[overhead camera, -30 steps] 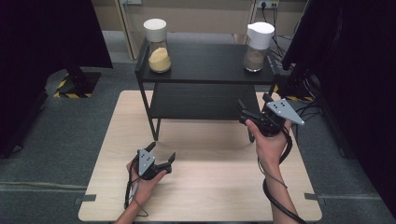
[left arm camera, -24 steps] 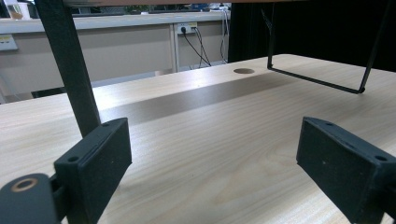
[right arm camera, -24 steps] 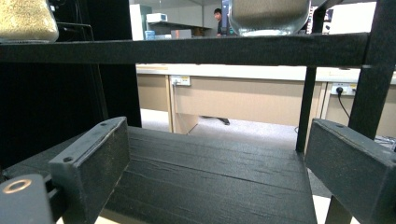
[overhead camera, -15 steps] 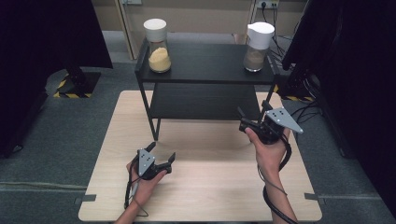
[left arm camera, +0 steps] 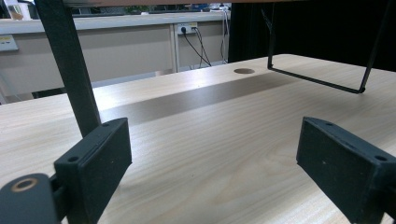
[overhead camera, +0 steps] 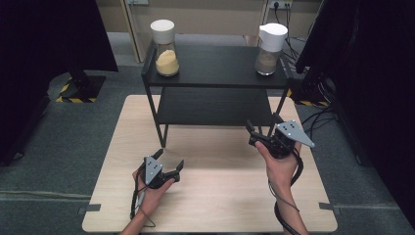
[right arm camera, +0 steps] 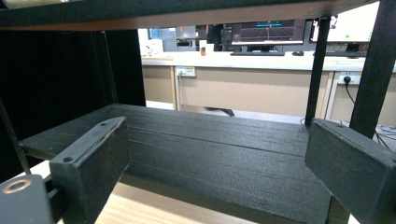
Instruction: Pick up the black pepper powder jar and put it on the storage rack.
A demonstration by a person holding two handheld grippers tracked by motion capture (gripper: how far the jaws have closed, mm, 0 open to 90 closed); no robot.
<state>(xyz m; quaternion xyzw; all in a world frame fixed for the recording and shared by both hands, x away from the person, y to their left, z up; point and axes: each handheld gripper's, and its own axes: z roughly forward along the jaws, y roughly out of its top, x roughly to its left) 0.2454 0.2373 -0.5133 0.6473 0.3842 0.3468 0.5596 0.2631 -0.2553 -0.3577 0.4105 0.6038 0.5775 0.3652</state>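
Jaws on both are spread wide, holding nothing. Left gripper sits low over the pale wooden bench, aimed at the black two-tier metal shelf. Right gripper points straight at the shelf's lower board, just beside its right front leg.

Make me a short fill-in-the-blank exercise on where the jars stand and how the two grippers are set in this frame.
1. The jar with yellow powder and the jar with brown powder both stand on the ____ shelf of the black rack.
2. Both jars carry lids of ____ colour.
3. The left gripper and the right gripper both have their jaws ____.
4. The right gripper's jaws point at the rack's ____ shelf.

Missing words: top; white; open; lower
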